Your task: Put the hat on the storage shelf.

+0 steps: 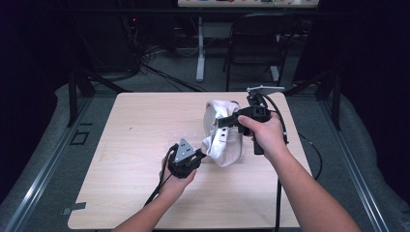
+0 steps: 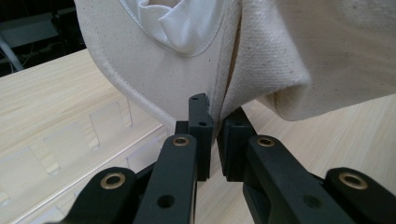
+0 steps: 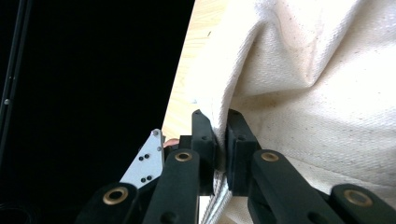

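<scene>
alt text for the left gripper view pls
The left gripper has its two black fingers shut on an edge of a cream canvas bag, which hangs above a light wooden table. A white lining shows inside the bag.

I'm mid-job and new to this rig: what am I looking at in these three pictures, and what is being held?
A person stands at a wooden table with a handheld two-jaw gripper in each hand. The high view looks down from above. There the left gripper and right gripper both pinch a cream canvas cap, lifting it partly off the table. The other two pictures come from cameras riding on each gripper, looking along its black jaws: the left gripper and the right gripper are each clamped on a fold of the cap.
</scene>
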